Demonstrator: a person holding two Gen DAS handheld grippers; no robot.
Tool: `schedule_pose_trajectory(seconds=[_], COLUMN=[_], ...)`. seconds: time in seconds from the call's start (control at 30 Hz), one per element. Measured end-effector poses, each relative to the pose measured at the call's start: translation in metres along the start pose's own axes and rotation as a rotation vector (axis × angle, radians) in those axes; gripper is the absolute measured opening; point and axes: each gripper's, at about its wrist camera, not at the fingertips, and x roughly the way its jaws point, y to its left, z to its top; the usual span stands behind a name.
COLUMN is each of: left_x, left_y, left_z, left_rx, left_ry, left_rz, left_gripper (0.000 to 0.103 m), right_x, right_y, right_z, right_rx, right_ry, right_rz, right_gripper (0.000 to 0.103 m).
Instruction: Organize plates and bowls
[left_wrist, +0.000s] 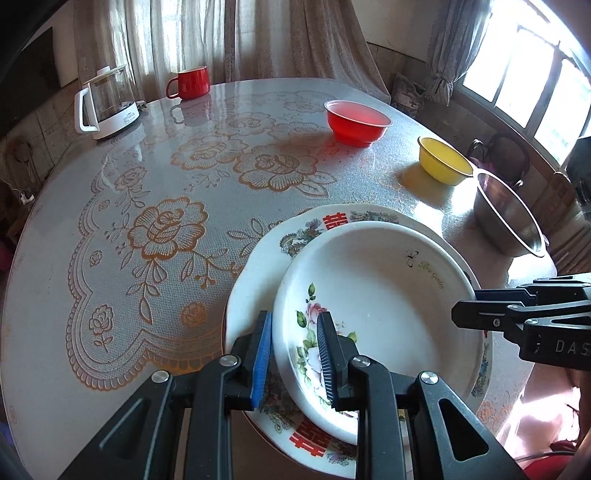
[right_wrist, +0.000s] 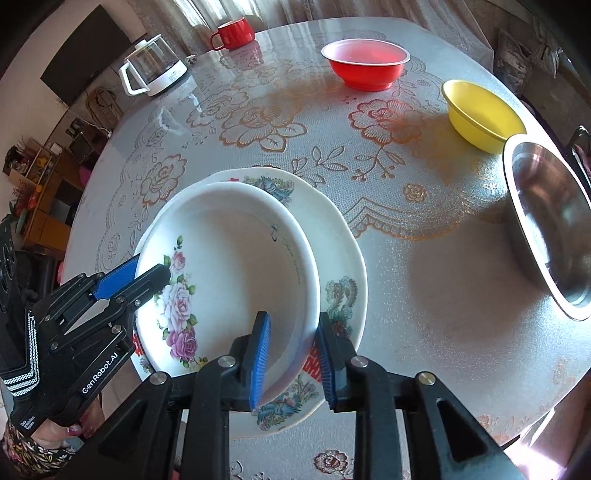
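Observation:
A deep white plate with pink roses (left_wrist: 376, 288) (right_wrist: 229, 251) lies on top of a larger patterned plate with red characters (left_wrist: 258, 266) (right_wrist: 343, 258). My left gripper (left_wrist: 294, 317) (right_wrist: 151, 266) is shut on the rose plate's rim, one pad under it and one finger above. My right gripper (right_wrist: 293, 317) (left_wrist: 465, 306) straddles the opposite rim. Its jaws stand open, with a gap showing beside the rim. Further back stand a red bowl (left_wrist: 356, 123) (right_wrist: 365, 64), a yellow bowl (left_wrist: 443, 160) (right_wrist: 480, 114) and a steel bowl (left_wrist: 506, 218) (right_wrist: 550, 221).
The round table (left_wrist: 122, 177) (right_wrist: 424, 258) carries a lace-pattern cover. At its far side stand a red mug (left_wrist: 190, 83) (right_wrist: 234, 33) and a white-based glass kettle (left_wrist: 109, 103) (right_wrist: 153, 70). Curtains and a window lie beyond. The steel bowl sits at the table's right edge.

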Motion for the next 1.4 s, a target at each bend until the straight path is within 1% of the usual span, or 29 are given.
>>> schedule_pose_trajectory(seconds=[0.07,0.2,0.23,0.37,0.43,0.57,0.67,0.7,0.77,0.87,0.93,0.97,1.0,1.07,1.13,1.2,1.23,1.3,1.4], left_x=[0.000,0.000,0.000,-0.001,-0.002,-0.005,-0.007,-0.008,-0.010,-0.014,-0.019,-0.022,-0.025,-0.030,-0.033,-0.034,-0.033,-0.032,-0.030], left_y=[0.001,0.003,0.003,-0.004,-0.006,-0.003,-0.003,-0.004,-0.006,-0.007,-0.007,-0.007,-0.007,-0.007,-0.010,-0.013,-0.015,-0.019,-0.024], left_z=[0.001,0.002,0.002,0.000,-0.001,-0.002,-0.004,-0.004,-0.005,-0.005,-0.003,-0.001,0.001,0.006,0.012,0.017,0.019,0.024,0.030], left_rx=[-0.007,-0.020,-0.020,0.012,0.022,0.008,0.003,0.007,0.018,0.021,0.018,0.015,0.010,0.000,-0.008,-0.011,-0.011,-0.019,-0.037], left_ry=[0.001,0.001,0.000,-0.001,0.002,0.019,0.029,0.027,0.023,0.016,0.003,-0.007,-0.018,-0.035,-0.045,-0.043,-0.039,-0.030,-0.020], left_rz=[0.010,0.005,0.006,0.029,0.035,0.021,-0.001,0.001,0.012,0.006,0.005,0.000,-0.005,-0.013,-0.024,-0.022,-0.017,-0.022,-0.046], left_gripper=[0.025,0.025,0.025,0.026,0.027,0.028,0.037,0.042,0.047,0.049,0.051,0.056,0.061,0.067,0.068,0.073,0.074,0.075,0.078], right_x=[-0.002,-0.007,-0.007,-0.002,-0.001,-0.001,-0.001,0.000,0.000,0.000,-0.001,-0.002,-0.004,-0.011,-0.018,-0.025,-0.029,-0.035,-0.042], right_y=[-0.004,-0.008,-0.008,-0.008,-0.008,-0.005,-0.005,-0.005,-0.004,-0.003,-0.006,-0.009,-0.011,-0.014,-0.016,-0.020,-0.023,-0.033,-0.051], right_z=[-0.001,-0.002,-0.003,-0.005,-0.004,-0.004,-0.004,-0.003,-0.004,-0.005,-0.006,-0.007,-0.008,-0.008,-0.007,-0.006,-0.005,-0.005,-0.004], right_rx=[0.013,0.046,0.046,0.050,0.050,0.025,0.023,0.025,0.023,0.025,0.046,0.059,0.072,0.085,0.093,0.104,0.113,0.144,0.198], right_ry=[-0.003,-0.002,0.003,0.014,0.002,-0.004,0.000,0.002,0.007,0.012,0.014,0.009,-0.003,-0.031,-0.061,-0.090,-0.103,-0.125,-0.151], right_rz=[0.005,0.071,0.074,0.061,0.060,0.037,0.037,0.038,0.034,0.035,0.056,0.071,0.087,0.104,0.103,0.095,0.090,0.078,0.076], right_gripper=[0.027,0.027,0.027,0.027,0.027,0.027,0.027,0.027,0.027,0.027,0.027,0.027,0.027,0.027,0.027,0.027,0.028,0.031,0.031])
